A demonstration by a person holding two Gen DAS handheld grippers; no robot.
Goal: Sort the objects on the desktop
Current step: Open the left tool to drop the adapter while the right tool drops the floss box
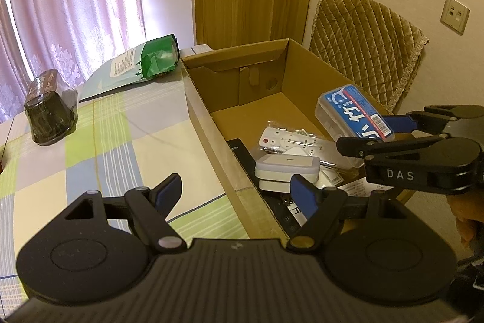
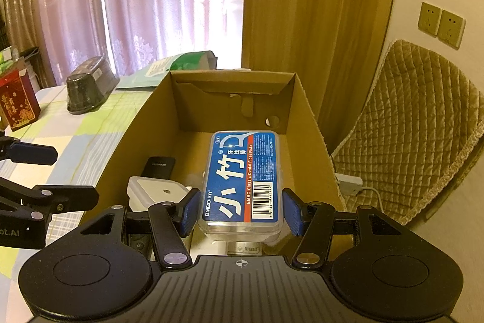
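The right tool is clamped on a clear plastic floss-pick case, its blue pads pressed against the two long sides near the barcode end. The blue label reads "BMBO", two large white Chinese characters, and "BMBO Classic Dental Floss Picks"; the fine print beside it is too small to read. The case is held over the open cardboard box, its long axis running away from the tool toward the box's far wall, label up.

In the box, below the case, lie a white square gadget, a bagged white remote and a black device with faint, unreadable lettering; papers beneath are mostly hidden.

The left tool hangs spread wide and empty over the box's near-left wall, one finger outside it above the checked worktop. "DAS" is printed on the right tool's body. Left of the box stands a dark wrapped container, its label unreadable.
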